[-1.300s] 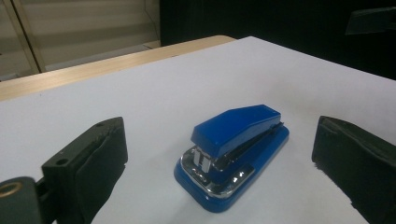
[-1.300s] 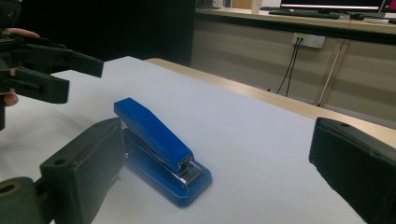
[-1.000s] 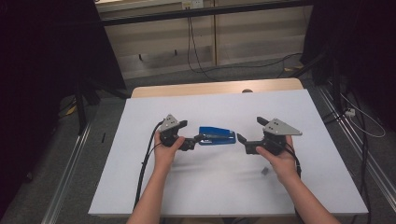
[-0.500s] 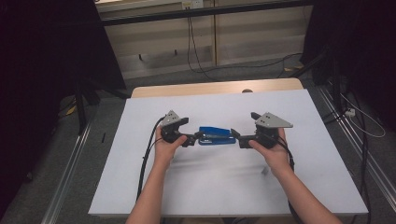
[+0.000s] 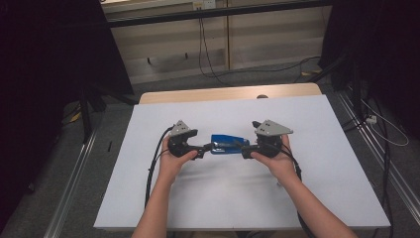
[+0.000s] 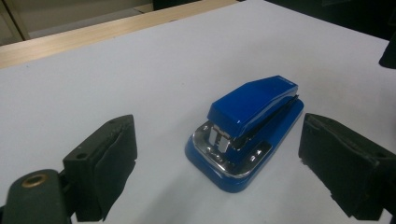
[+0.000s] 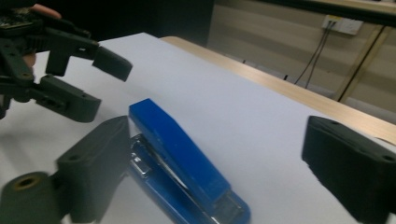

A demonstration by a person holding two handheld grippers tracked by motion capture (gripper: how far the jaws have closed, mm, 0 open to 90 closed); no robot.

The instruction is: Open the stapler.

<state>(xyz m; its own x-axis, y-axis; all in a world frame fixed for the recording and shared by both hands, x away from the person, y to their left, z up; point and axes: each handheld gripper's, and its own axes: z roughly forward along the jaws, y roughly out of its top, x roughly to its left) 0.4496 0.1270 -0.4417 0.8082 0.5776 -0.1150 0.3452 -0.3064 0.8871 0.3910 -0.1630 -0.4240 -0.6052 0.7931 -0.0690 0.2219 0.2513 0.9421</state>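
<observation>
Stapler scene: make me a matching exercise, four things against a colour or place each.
1 stapler
2 left tool
3 right tool
4 table

a white top
b blue, lying flat
c at the stapler's end with the bare metal
d at the stapler's other end, one pad beside it

Pairs: 1-b, 2-c, 3-d, 4-a

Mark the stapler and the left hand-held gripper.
stapler (image 6: 250,105), left gripper view, on its blue top cover.
left hand-held gripper (image 5: 206,148), high view, midway between its fingertips.
</observation>
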